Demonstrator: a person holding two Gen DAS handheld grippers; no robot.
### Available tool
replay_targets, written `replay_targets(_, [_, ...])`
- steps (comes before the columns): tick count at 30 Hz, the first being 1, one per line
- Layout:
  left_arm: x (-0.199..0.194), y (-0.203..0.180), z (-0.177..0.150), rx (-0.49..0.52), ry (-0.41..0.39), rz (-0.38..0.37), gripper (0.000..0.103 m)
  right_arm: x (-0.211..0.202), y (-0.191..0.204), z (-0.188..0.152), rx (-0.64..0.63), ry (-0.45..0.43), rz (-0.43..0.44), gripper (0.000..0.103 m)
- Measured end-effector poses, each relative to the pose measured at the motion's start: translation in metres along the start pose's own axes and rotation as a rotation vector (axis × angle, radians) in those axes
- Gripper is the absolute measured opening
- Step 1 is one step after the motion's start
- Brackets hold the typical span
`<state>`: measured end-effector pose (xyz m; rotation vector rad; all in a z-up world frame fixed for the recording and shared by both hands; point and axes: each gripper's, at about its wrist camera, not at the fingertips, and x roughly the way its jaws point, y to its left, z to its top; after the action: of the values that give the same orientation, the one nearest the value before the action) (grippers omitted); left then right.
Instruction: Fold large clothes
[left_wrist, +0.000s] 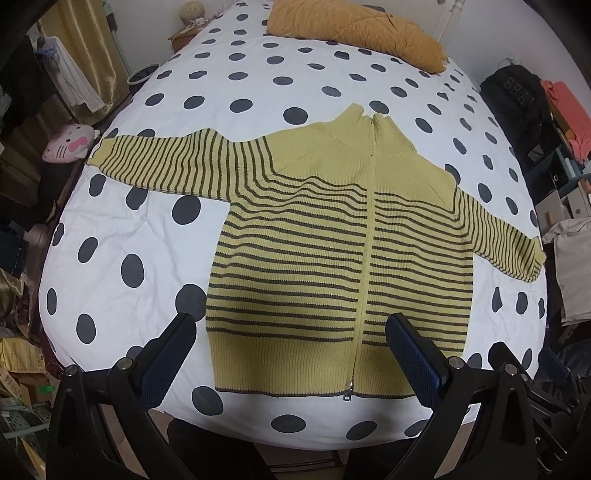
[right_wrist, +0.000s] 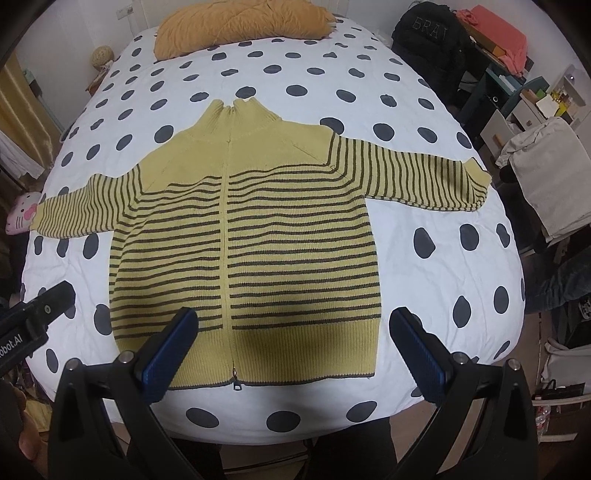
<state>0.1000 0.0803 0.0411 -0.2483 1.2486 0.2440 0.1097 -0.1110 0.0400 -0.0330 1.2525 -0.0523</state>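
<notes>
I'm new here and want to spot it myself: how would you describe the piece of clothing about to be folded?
Look at the big bed with the white, dark-dotted cover. Spread flat in its middle, sleeves out to both sides, lies the cardigan, zipped up the front. It is the only yellow knit with thin dark stripes; the orange pillow at the head is plain.

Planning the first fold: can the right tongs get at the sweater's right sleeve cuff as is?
Probably yes. The right tongs hang open over the sweater hem, and the right sleeve cuff lies flat on the bedspread with nothing covering it.
</notes>
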Motion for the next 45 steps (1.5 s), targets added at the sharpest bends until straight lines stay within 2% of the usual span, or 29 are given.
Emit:
replay_targets(8, [0.001, 0.005, 0.001, 0.013, 0.014, 0.013, 0.102, 0.006, 0.004, 0.001, 0.021, 0.024, 0.019, 0.103])
replay_targets(15, [0.02, 0.031, 0.013, -0.047, 0.03, 0.019, 0.102, 0.012, 0.015, 0.009, 0.004, 0.034, 0.033, 0.103])
replay_targets(18, [0.039, 0.072, 0.032, -0.107, 0.018, 0.034, 0.102, 0.021, 0.027, 0.014, -0.023, 0.034, 0.034, 0.103])
replay_targets(21, [0.065, 0.14, 0.061, -0.192, -0.036, 0.062, 0.102, 0.035, 0.042, 0.019, -0.052, 0.032, 0.021, 0.103])
replay_targets(24, [0.104, 0.228, 0.103, -0.308, -0.065, 0.056, 0.102, 0.062, 0.063, 0.026, -0.065, 0.049, 0.034, 0.103])
replay_targets(28, [0.17, 0.346, 0.161, -0.473, -0.084, 0.087, 0.101, 0.103, 0.095, 0.029, -0.082, 0.087, 0.034, 0.103])
replay_targets(30, [0.195, 0.388, 0.179, -0.536, -0.092, 0.103, 0.093, 0.119, 0.107, 0.029, -0.089, 0.095, 0.033, 0.103])
replay_targets(32, [0.219, 0.428, 0.195, -0.601, -0.092, 0.099, 0.091, 0.133, 0.118, 0.028, -0.098, 0.097, 0.043, 0.103])
replay_targets(35, [0.242, 0.463, 0.213, -0.646, -0.095, 0.102, 0.088, 0.156, 0.132, 0.03, -0.124, 0.113, 0.024, 0.103])
replay_targets(39, [0.264, 0.482, 0.23, -0.66, -0.118, 0.09, 0.088, 0.173, 0.138, 0.037, -0.136, 0.124, -0.013, 0.103])
replay_targets(41, [0.281, 0.487, 0.236, -0.671, -0.105, 0.079, 0.076, 0.175, 0.136, 0.041, -0.128, 0.115, -0.025, 0.103])
replay_targets(43, [0.292, 0.484, 0.238, -0.651, -0.068, 0.135, 0.031, 0.176, 0.131, 0.044, -0.122, 0.108, -0.033, 0.103])
replay_targets(44, [0.292, 0.486, 0.239, -0.65, -0.071, 0.152, 0.022, 0.177, 0.128, 0.045, -0.119, 0.107, -0.04, 0.103])
replay_targets(45, [0.289, 0.484, 0.238, -0.66, -0.091, 0.136, 0.011, 0.178, 0.124, 0.046, -0.112, 0.106, -0.046, 0.103])
